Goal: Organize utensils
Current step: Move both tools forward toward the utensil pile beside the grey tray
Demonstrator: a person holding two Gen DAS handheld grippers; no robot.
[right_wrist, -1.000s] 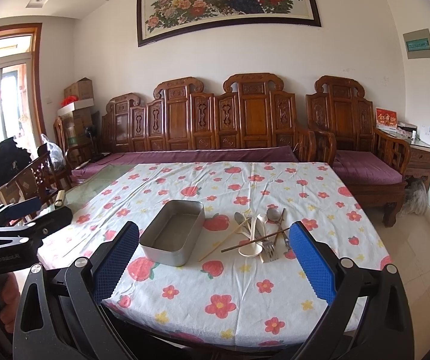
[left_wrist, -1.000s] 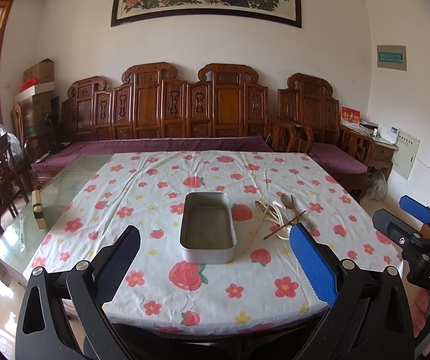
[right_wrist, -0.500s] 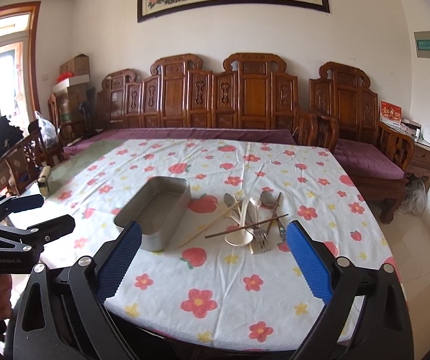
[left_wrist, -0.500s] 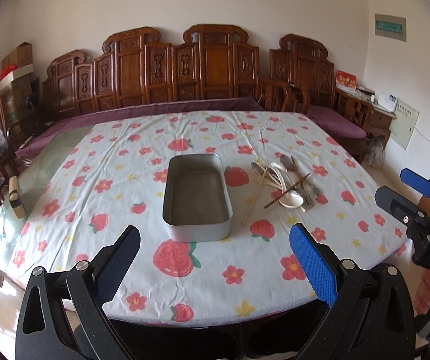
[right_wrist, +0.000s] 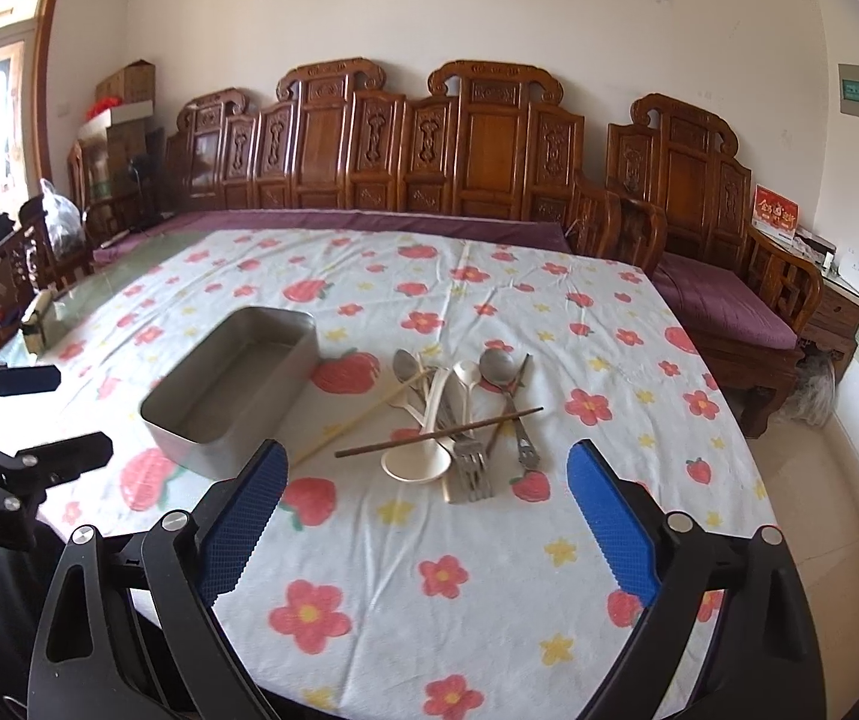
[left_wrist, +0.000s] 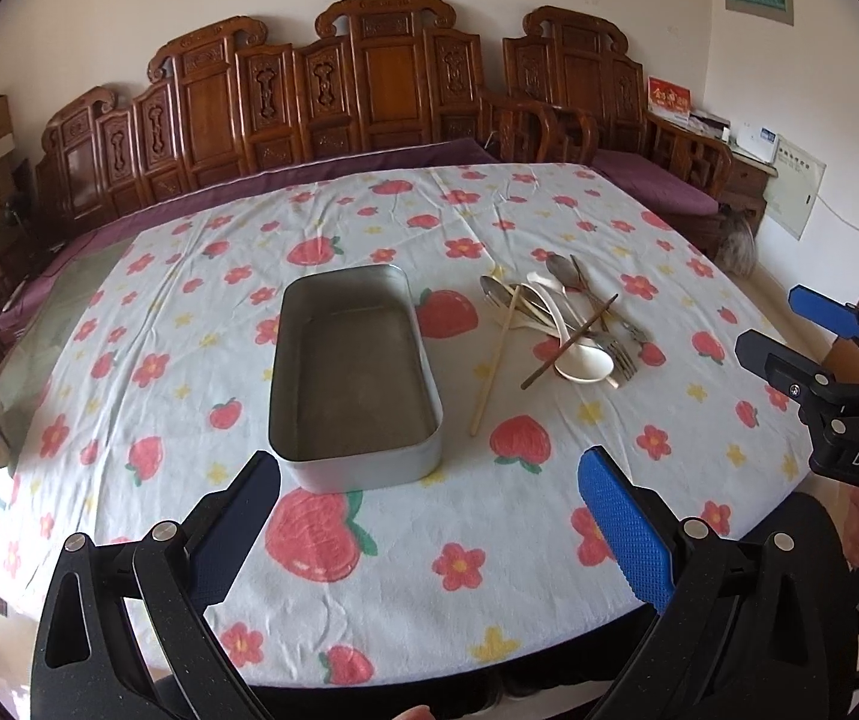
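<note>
An empty grey metal tin (left_wrist: 353,372) sits mid-table on the strawberry tablecloth; it also shows in the right wrist view (right_wrist: 231,381). To its right lies a pile of utensils (left_wrist: 567,324): metal spoons, white spoons, forks, a pale chopstick (left_wrist: 492,366) and a dark chopstick (right_wrist: 438,433). My left gripper (left_wrist: 429,483) is open and empty, above the table's near edge in front of the tin. My right gripper (right_wrist: 426,474) is open and empty, just short of the utensil pile (right_wrist: 459,414).
The table (left_wrist: 369,600) has a rounded near edge, with bare glass at the left (left_wrist: 57,312). A small block (right_wrist: 39,315) sits on that glass. Carved wooden benches (right_wrist: 429,150) with purple cushions line the far side. A cabinet stands at the right (right_wrist: 837,312).
Both grippers have moved forward and down toward the table; the tin and utensils now appear larger and closer. Nothing on the table has moved. Both grippers stay open.
</note>
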